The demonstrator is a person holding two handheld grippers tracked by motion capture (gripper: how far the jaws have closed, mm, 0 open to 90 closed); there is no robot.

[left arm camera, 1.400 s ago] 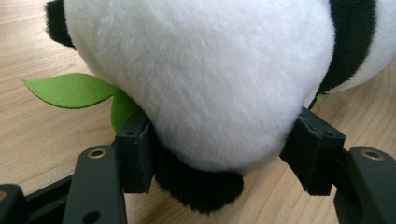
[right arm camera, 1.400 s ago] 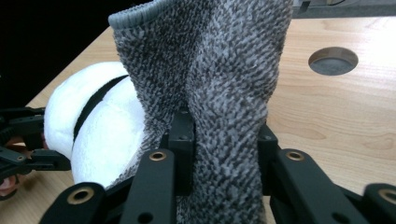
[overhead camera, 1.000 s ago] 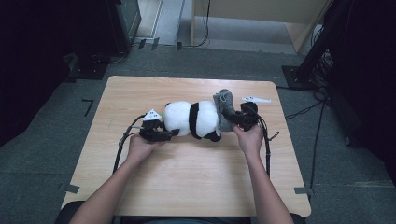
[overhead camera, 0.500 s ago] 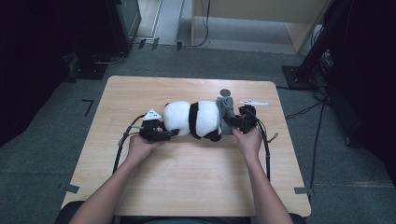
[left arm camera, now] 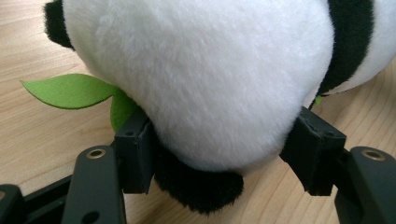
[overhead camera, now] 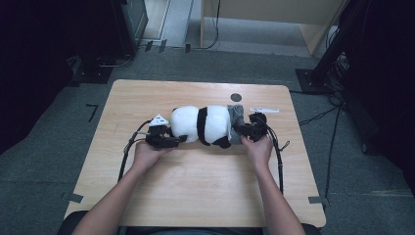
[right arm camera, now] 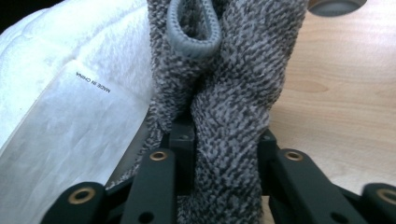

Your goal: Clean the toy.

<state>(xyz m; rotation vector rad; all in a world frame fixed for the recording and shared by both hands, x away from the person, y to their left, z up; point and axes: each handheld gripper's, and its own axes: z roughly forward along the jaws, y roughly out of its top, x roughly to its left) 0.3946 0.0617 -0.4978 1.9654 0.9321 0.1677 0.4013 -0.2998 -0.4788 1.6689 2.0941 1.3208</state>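
The table [overhead camera: 195, 191] was light wood with rounded corners, standing on grey carpet. A plush panda [overhead camera: 205, 125] lay on its side across the middle – its white end pressed between the left gripper's fingers [left arm camera: 135, 149], a green felt leaf [left arm camera: 70, 89] flat on the wood just beside them. Beyond the right gripper's fingers [right arm camera: 182, 144] lay a small white strip [overhead camera: 265, 110] and a dark round spot [overhead camera: 236, 97] – both well apart from the panda's white end

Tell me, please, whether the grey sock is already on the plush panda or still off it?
Partly on: the grey sock covers the plush panda's end in the high view, and the right tongs pinch a bunched fold of it.
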